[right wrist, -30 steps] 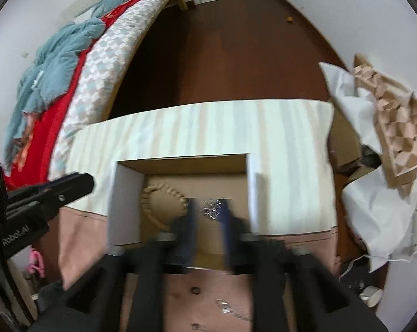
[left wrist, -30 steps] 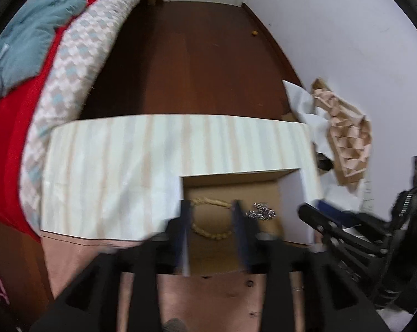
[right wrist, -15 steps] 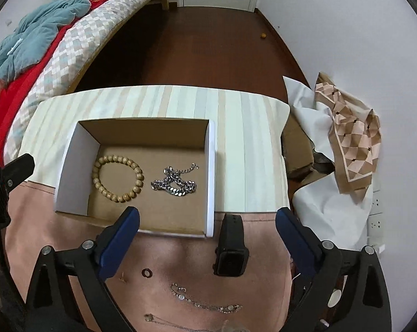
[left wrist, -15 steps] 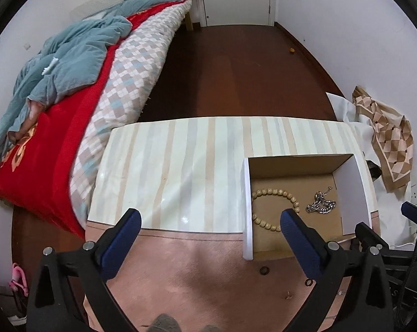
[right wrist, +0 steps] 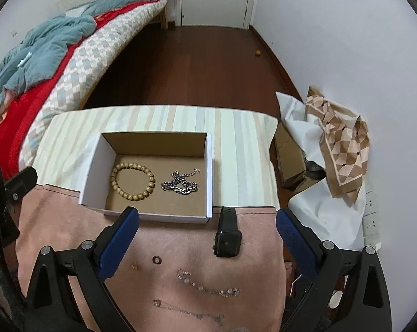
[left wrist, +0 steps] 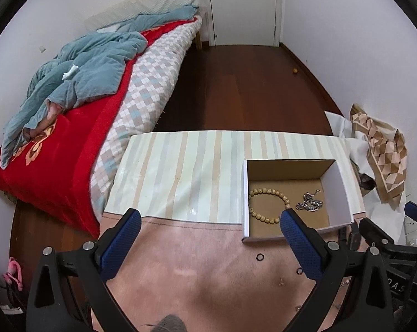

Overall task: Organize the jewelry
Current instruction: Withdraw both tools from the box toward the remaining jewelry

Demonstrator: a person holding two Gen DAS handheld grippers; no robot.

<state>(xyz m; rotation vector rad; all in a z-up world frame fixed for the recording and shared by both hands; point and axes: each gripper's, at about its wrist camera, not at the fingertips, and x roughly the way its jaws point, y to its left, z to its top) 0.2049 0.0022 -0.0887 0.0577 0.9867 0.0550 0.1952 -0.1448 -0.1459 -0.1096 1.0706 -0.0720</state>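
Observation:
An open cardboard box (right wrist: 95, 171) stands on the table and holds a wooden bead bracelet (right wrist: 133, 176) and a silver chain bracelet (right wrist: 180, 185). The box also shows in the left wrist view (left wrist: 337, 193) with the beads (left wrist: 266, 193) and chain (left wrist: 309, 202). On the pink cloth in front lie a black smartwatch (right wrist: 227, 233), a small black ring (right wrist: 156, 259), a tiny earring (right wrist: 134, 266) and two thin chains (right wrist: 208, 285). My right gripper (right wrist: 207, 238) is open and empty above the cloth. My left gripper (left wrist: 210, 238) is open and empty, left of the box.
The table has a striped cover (left wrist: 186, 171) at the back and pink cloth (left wrist: 197, 271) in front. A bed with red and blue bedding (left wrist: 70, 105) stands left. Cardboard, white paper and a patterned cloth (right wrist: 338, 141) lie on the floor right.
Both grippers have opened wide and pulled back up from the box. The bead bracelet and the silver chain now lie loose inside it.

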